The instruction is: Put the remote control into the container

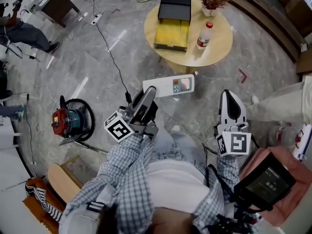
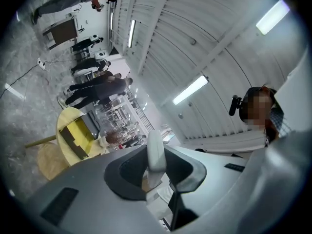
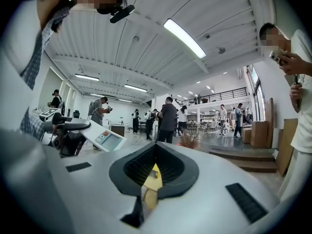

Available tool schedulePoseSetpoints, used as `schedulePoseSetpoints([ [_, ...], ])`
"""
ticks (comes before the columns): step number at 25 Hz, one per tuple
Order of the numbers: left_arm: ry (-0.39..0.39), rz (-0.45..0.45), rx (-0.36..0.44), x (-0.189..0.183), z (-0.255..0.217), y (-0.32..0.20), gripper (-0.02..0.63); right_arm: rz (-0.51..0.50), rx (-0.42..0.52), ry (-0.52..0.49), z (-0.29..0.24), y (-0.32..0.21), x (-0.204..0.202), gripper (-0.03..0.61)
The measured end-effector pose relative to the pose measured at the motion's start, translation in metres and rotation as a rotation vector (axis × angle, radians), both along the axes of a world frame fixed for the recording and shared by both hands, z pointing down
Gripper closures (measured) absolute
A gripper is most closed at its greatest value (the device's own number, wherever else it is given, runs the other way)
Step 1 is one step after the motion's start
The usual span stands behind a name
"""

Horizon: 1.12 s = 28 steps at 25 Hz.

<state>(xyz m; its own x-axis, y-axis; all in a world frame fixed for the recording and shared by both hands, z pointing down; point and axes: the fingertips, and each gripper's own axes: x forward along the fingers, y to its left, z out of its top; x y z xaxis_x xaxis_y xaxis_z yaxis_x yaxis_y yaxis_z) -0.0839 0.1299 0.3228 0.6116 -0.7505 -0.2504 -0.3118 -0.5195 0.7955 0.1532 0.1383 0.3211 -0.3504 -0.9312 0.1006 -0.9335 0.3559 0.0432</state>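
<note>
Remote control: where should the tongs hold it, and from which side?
Take the remote control by its plain end, away from screen and buttons, pinching across the flat faces from the near long edge. It's a long thin slab, so the faces likely give most pad contact. The left tongs hold it that way now.

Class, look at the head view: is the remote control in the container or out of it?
Out. The left gripper holds the remote control in the air, short of the round table where the open container sits.
</note>
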Motion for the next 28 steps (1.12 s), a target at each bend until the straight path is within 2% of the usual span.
schedulePoseSetpoints([
  [15, -0.03, 0.056, -0.013, 0.027, 0.01, -0.028, 0.515, 0.021, -0.032, -0.012, 0.019, -0.018, 0.012, 0.572],
  [28, -0.026, 0.101, -0.018, 0.034, 0.019, -0.108, 0.515, 0.037, -0.052, 0.024, 0.023, -0.088, 0.012, 0.572],
])
